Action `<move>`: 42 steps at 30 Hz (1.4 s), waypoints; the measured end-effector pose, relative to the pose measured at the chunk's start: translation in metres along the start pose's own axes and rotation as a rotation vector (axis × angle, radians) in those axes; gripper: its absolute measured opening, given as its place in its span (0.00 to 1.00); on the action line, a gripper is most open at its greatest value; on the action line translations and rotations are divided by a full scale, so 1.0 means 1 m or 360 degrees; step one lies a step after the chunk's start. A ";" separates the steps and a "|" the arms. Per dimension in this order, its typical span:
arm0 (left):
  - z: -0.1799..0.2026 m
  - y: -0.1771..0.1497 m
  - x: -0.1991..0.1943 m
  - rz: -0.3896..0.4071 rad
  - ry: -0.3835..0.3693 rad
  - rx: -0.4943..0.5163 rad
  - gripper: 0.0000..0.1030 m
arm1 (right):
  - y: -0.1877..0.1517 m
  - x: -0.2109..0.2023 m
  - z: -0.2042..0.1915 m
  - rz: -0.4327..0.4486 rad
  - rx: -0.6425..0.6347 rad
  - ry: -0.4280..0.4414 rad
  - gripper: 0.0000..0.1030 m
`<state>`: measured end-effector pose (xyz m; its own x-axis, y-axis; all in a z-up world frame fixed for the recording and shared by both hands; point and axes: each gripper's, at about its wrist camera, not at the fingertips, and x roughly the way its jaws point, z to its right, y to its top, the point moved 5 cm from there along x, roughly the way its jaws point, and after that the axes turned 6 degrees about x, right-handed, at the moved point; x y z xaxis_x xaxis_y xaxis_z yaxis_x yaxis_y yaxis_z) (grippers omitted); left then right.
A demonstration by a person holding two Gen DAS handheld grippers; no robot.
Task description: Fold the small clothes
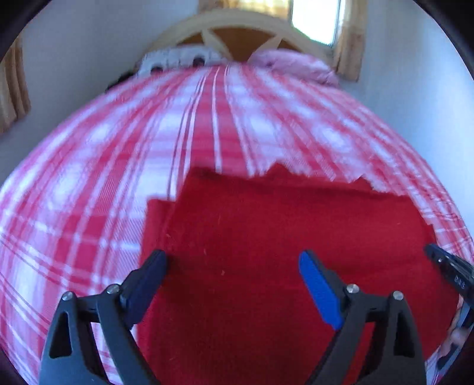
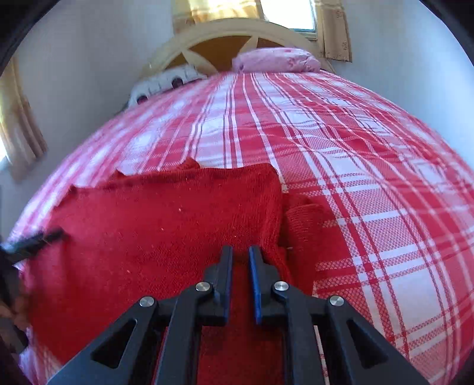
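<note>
My left gripper (image 1: 232,260) hovers spread wide over the red knit garment (image 1: 281,251). My right gripper (image 2: 240,254) pinches its near right edge on the plaid bedspread (image 2: 355,165).

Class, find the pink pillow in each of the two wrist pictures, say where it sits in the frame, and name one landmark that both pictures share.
Left wrist view: the pink pillow lies at top centre-right, blurred, at the far end of the plaid bedspread.
Right wrist view: the pink pillow lies at top centre, sharp, right of the white pillow.
Shared landmark: the arched headboard right behind it.
</note>
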<state>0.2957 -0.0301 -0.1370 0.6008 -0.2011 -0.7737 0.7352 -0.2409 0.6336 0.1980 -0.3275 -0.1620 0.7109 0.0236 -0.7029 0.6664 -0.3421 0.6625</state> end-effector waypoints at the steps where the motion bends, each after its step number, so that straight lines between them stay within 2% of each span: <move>1: -0.004 -0.008 0.011 -0.0050 0.0028 -0.0006 0.93 | 0.000 0.001 0.000 0.0002 0.0000 0.0001 0.11; 4: -0.006 -0.006 0.007 -0.0034 -0.0008 -0.0043 0.96 | -0.002 0.001 0.000 0.0022 -0.0020 -0.0011 0.11; 9: -0.005 -0.008 -0.004 -0.0028 0.0029 -0.0029 0.96 | -0.002 -0.002 0.000 0.0031 -0.0001 0.0012 0.11; 12: -0.007 -0.011 -0.023 0.0001 0.0094 -0.0064 0.96 | -0.003 -0.002 0.001 0.0034 0.0002 0.0017 0.11; 16: -0.026 -0.012 -0.048 0.0057 0.0275 -0.0095 0.97 | -0.003 -0.003 0.001 0.0038 0.0011 0.0031 0.11; 18: -0.035 -0.015 -0.058 0.0091 0.0312 -0.0139 1.00 | -0.003 -0.003 0.001 0.0040 0.0016 0.0038 0.11; 20: -0.040 -0.020 -0.056 0.0079 0.0279 -0.0183 1.00 | -0.003 -0.004 0.002 0.0042 0.0022 0.0046 0.11; 25: -0.038 -0.041 -0.017 -0.0163 0.0086 -0.0284 1.00 | -0.003 -0.004 0.003 0.0047 0.0027 0.0054 0.11; 26: -0.039 -0.044 -0.013 -0.0178 0.0049 -0.0322 1.00 | -0.003 -0.004 0.003 0.0047 0.0026 0.0053 0.11; 28: -0.040 -0.047 -0.018 -0.0107 0.0019 -0.0365 1.00 | -0.003 -0.004 0.003 0.0047 0.0028 0.0056 0.11; 30: -0.040 -0.048 -0.020 -0.0102 -0.0014 -0.0380 1.00 | -0.004 -0.005 0.003 0.0048 0.0030 0.0059 0.11; 34: -0.041 -0.057 -0.031 -0.0023 -0.0154 -0.0464 0.95 | -0.004 -0.005 0.003 0.0050 0.0042 0.0071 0.11; 35: -0.041 -0.059 -0.034 0.0001 -0.0184 -0.0490 0.90 | -0.004 -0.005 0.003 0.0050 0.0044 0.0073 0.11; 38: -0.041 -0.059 -0.038 0.0066 -0.0277 -0.0565 0.66 | -0.004 -0.005 0.004 0.0050 0.0051 0.0083 0.11; 42: -0.045 -0.055 -0.032 0.0078 -0.0301 -0.0615 0.63 | -0.004 -0.005 0.006 0.0053 0.0061 0.0096 0.11</move>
<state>0.2506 0.0325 -0.1470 0.5965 -0.3828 -0.7055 0.7922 0.1391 0.5942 0.1905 -0.3316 -0.1629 0.7453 0.0677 -0.6633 0.6341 -0.3792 0.6738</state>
